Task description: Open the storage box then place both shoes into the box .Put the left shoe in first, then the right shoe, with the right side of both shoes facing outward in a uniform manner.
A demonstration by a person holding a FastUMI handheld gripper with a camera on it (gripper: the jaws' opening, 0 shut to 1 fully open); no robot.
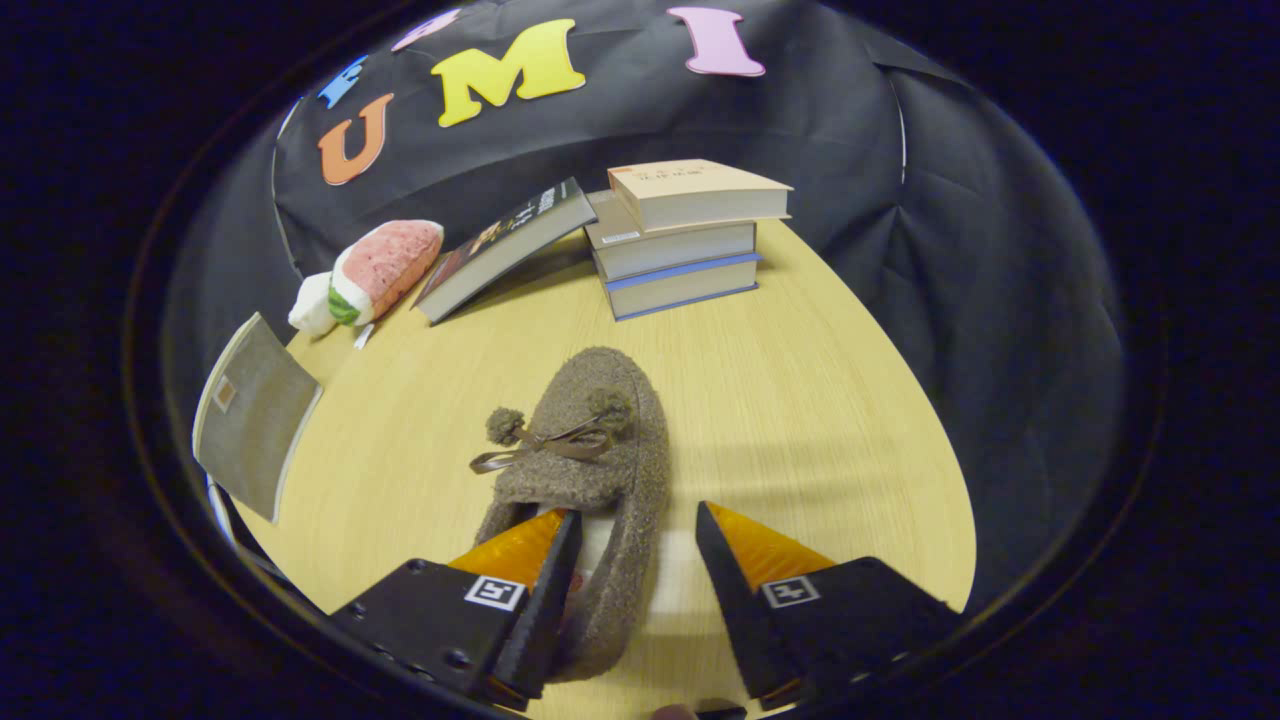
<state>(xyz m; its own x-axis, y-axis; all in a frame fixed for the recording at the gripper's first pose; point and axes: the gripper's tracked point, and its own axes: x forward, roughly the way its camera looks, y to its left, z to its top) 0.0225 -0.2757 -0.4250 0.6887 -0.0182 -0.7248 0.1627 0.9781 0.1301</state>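
A fuzzy brown slipper with a ribbon bow and two pom-poms lies on the wooden table, toe pointing away from me. My gripper is open at the heel end of the slipper. Its left finger reaches into the slipper's opening, and the right finger stands outside the slipper's right wall with a small gap to it. A grey flat panel with a pale rim, apparently part of the storage box, stands at the table's left edge, and the rest of the box is hidden.
A stack of three books sits at the far side of the table, with another book leaning on it from the left. A pink, white and green plush toy lies beyond the grey panel. Bare tabletop stretches right of the slipper.
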